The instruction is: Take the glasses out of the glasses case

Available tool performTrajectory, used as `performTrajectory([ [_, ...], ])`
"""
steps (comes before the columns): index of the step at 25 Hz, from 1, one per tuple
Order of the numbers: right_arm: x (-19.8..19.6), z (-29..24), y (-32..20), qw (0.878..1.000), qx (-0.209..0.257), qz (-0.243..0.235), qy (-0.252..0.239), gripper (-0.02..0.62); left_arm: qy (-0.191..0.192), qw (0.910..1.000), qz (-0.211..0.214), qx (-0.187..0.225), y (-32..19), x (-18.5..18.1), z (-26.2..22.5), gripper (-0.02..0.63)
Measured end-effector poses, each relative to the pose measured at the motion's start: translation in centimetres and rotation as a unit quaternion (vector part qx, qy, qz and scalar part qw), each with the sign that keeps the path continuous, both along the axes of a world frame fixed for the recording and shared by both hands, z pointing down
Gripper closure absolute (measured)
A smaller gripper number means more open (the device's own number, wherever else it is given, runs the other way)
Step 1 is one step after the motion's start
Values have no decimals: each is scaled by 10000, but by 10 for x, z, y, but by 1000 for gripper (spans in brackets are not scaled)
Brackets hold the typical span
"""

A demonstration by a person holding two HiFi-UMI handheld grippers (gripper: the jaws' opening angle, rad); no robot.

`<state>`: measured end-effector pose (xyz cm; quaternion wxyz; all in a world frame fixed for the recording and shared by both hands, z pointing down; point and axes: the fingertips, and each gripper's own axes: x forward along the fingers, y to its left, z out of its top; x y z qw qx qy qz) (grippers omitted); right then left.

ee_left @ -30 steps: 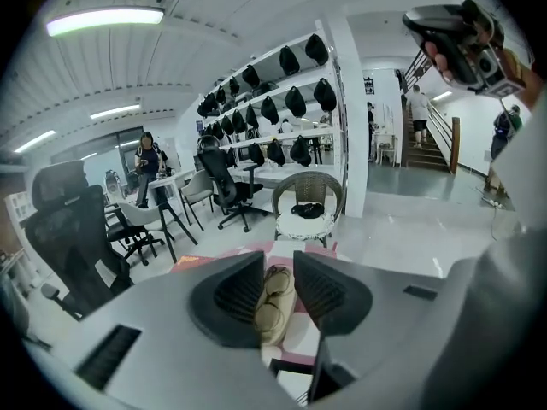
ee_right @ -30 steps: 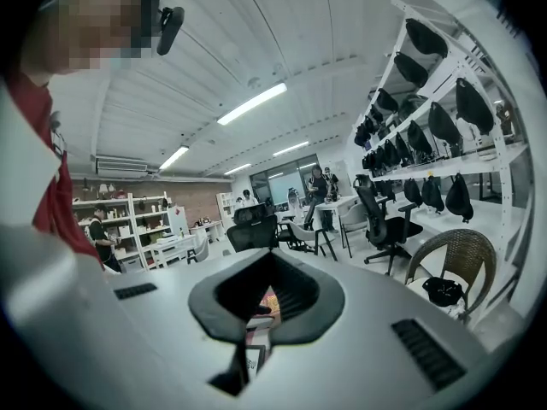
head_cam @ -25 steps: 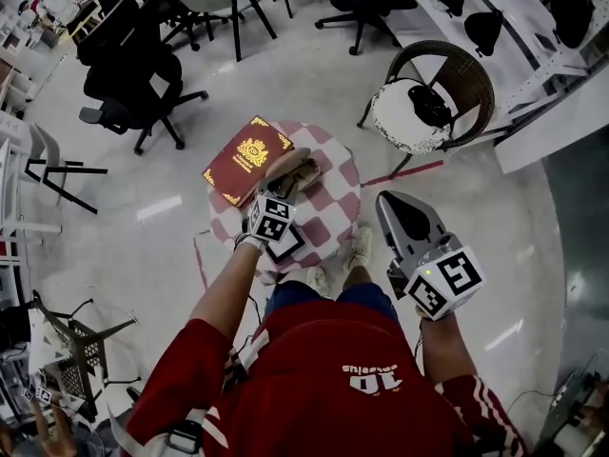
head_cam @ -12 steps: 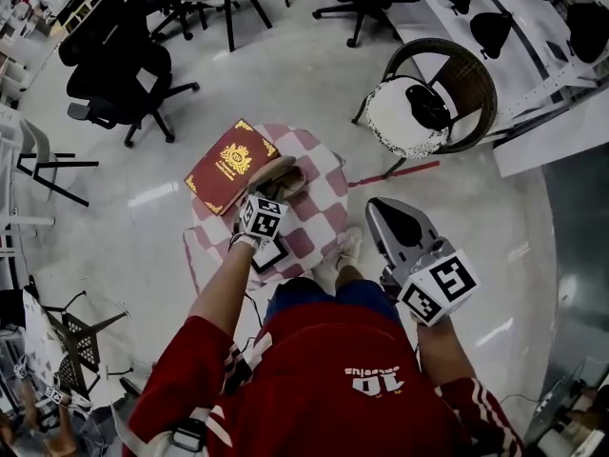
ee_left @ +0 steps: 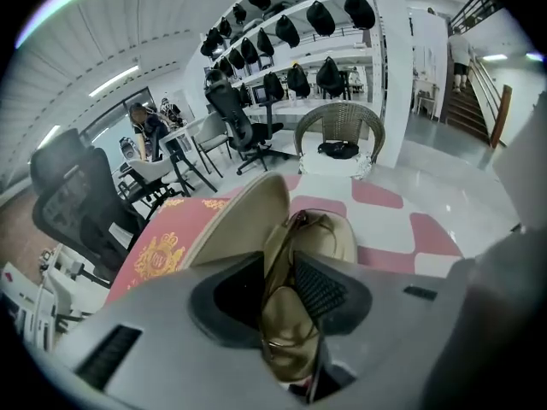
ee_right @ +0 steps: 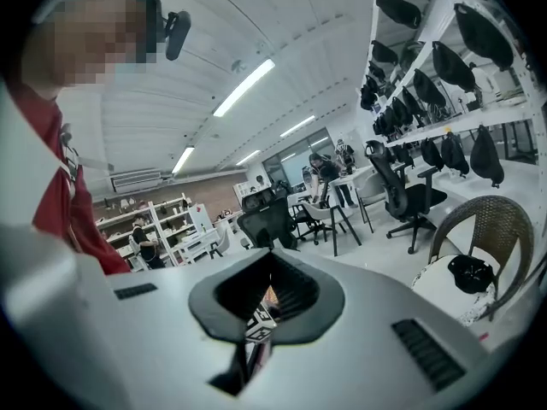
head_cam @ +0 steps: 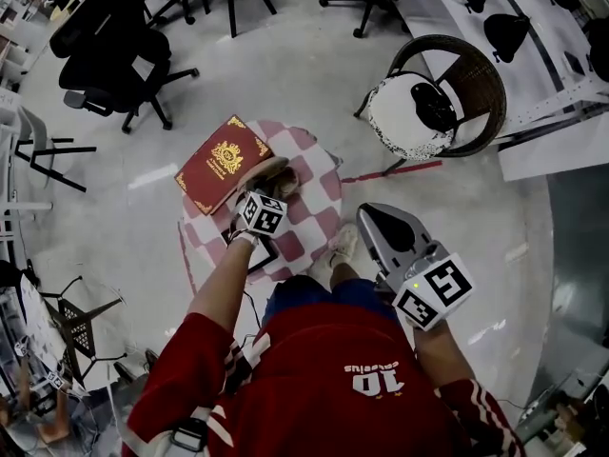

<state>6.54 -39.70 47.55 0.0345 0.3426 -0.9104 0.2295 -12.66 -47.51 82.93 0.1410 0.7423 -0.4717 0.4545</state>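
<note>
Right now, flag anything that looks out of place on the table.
The book sticks out past the table rim at the far left, with a corner apparently unsupported. Otherwise nothing looks odd: the left gripper holds the glasses at the open case.

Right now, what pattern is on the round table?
The table has pink and white checks, clearest in the head view.

I see the beige glasses case (ee_left: 244, 216) lying open, lid raised, just beside the red book (head_cam: 221, 163). The brown-tinted, thin-framed glasses (ee_left: 286, 323) stand edge-on, rising from its tray.
</note>
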Motion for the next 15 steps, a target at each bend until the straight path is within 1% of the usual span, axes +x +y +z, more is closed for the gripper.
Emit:
performTrajectory([
  [3,0,1,-4,9999,-51,-108,-36,581,-173,9998,-17,-65,-3,-1,5,497],
  [8,2,4,-13,9997,-115,-201,-121,583,-452,9988,81,-180,-4,-1,17,516],
  [12,4,2,-16,9997,-85,-172,-118,583,-587,9980,117,-192,-4,-4,19,540],
  [15,6,1,-16,9998,-122,-88,-164,581,-655,9974,241,-200,-4,-3,16,554],
])
